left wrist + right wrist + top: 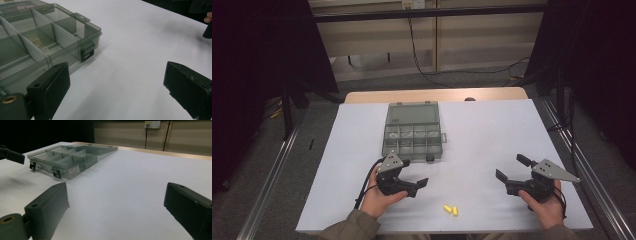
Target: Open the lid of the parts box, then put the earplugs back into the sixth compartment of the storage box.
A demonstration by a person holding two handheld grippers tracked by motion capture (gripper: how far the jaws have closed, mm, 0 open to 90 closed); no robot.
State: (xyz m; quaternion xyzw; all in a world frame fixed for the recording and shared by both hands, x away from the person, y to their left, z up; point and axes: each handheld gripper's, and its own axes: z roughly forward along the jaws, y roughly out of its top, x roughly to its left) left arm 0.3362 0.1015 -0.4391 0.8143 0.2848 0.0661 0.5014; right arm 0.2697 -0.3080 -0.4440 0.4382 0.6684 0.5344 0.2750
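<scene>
Both grippers are hovering with jaws spread wide, holding nothing: the left gripper point(414, 184) just in front of the open organizer box point(413, 131), the right gripper point(513, 169) farther off. Two yellow earplugs point(451, 209) are lying well in front of the box, probably waiting for a compartment.

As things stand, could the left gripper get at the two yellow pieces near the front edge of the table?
Probably yes. The left gripper is open, holding nothing, and the yellow pieces lie close by on bare white table, just in front and to its right. Nothing stands between them; the organiser box sits farther back.
</scene>
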